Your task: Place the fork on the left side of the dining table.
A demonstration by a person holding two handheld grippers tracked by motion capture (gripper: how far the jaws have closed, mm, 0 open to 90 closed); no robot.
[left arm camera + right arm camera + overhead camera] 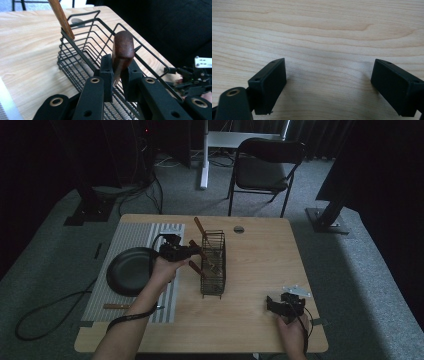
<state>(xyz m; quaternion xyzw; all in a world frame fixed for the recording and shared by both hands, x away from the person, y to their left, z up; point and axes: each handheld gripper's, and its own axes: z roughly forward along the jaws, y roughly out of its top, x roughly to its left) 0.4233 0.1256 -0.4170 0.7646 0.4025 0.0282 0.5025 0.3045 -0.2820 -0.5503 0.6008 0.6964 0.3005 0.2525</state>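
Wooden bench point(260, 270) seen from above, centre of the frame, on grey carpet in a dim room. Wire basket point(213, 265), black and narrow, standing near the middle of the bench, with several wooden-handled utensils leaning inside it. Left tongs point(192, 251) held by the person's left hand point(165, 270) just left of the basket, at its rim. In the left gripper view, left tongs point(117, 75) closed on a dark wooden handle point(122, 52), upright between the two black jaws at centre frame, a sliver of metal showing below the wood; what kind of utensil, cannot tell. Basket point(82, 57) directly behind the handle, its mesh floor visible at lower centre. Another, lighter wooden handle point(62, 18) leaning against the basket's far corner, upper left of that frame.

Striped grey mat point(130, 270) on the left part of the bench, carrying a round black pan point(127, 270). Small wooden-handled utensil point(117, 306) lying flat on the mat's lower edge, below the pan.

Right tongs point(272, 304) resting on the bench at lower right of the high view, held by the right hand point(292, 330), well apart from the basket. In the right gripper view, right tongs point(328, 85) spread wide, gripping nothing, bare wood grain between the jaws.

Black folding chair point(267, 167) beyond the bench, upper centre.
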